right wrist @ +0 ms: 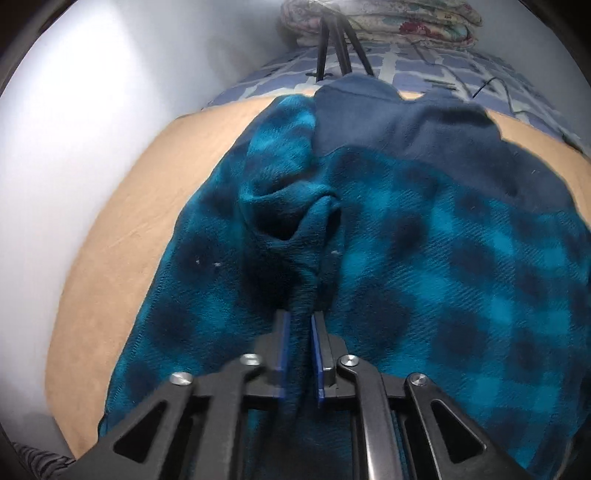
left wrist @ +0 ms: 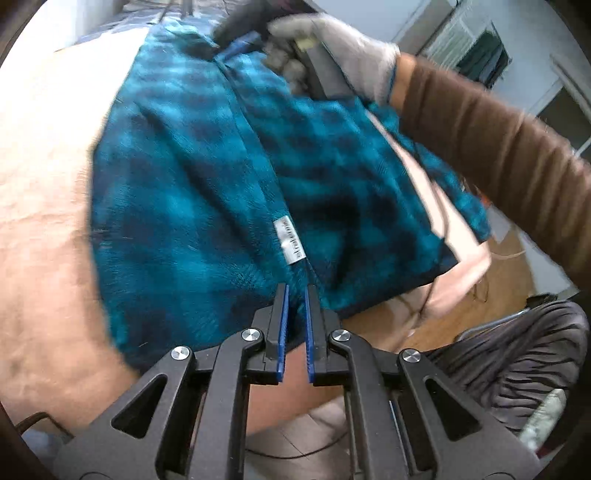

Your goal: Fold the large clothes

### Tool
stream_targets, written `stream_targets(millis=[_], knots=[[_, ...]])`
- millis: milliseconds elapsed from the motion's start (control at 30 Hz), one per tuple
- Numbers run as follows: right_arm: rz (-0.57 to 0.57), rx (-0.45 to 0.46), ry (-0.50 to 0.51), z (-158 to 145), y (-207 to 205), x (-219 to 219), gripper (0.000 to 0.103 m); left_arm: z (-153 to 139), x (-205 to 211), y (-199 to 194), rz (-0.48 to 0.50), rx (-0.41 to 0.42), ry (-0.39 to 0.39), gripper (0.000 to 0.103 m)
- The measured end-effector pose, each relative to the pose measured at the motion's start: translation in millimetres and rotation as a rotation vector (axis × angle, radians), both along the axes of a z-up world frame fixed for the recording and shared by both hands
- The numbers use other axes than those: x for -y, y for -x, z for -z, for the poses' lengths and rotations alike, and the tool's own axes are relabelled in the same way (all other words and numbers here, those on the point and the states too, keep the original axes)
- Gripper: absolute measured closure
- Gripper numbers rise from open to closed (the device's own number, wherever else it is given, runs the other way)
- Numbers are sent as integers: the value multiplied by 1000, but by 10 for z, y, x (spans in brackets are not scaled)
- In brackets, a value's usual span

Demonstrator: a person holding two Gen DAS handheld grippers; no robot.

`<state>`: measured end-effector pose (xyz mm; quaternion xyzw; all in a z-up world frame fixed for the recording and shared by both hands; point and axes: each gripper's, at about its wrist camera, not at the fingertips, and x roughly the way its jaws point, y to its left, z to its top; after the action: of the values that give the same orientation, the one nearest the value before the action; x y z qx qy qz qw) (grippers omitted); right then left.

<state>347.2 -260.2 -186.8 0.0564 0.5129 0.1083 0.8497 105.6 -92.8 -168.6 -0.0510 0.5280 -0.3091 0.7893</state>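
Teal checked fleece garment (right wrist: 424, 266) is lying on the tan bed (left wrist: 40, 206), its seam running lengthwise between both tongs: left tongs (left wrist: 295, 291) nearly shut, pinching the near hem, right tongs (right wrist: 300, 318) slightly parted around a far ridge.

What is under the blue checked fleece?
A tan sheet lies under the blue checked fleece, showing all around its edges. What lies beneath the fleece's middle is covered, so it cannot be seen.

white wall (right wrist: 92, 110), tan bed sheet (left wrist: 44, 184), wooden floor (left wrist: 491, 295), folded quilts (right wrist: 388, 22).
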Motion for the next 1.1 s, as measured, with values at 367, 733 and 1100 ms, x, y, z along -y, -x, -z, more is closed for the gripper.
stream_targets(millis=[367, 733, 1100], knots=[[-123, 240, -72, -751, -68, -423, 76, -36, -478, -230, -214, 99, -28, 99], [-55, 101, 59, 118, -685, -425, 95, 482, -447, -263, -137, -25, -35, 99], [-41, 198, 12, -787, 311, -449, 85, 54, -342, -132, -152, 89, 23, 99]])
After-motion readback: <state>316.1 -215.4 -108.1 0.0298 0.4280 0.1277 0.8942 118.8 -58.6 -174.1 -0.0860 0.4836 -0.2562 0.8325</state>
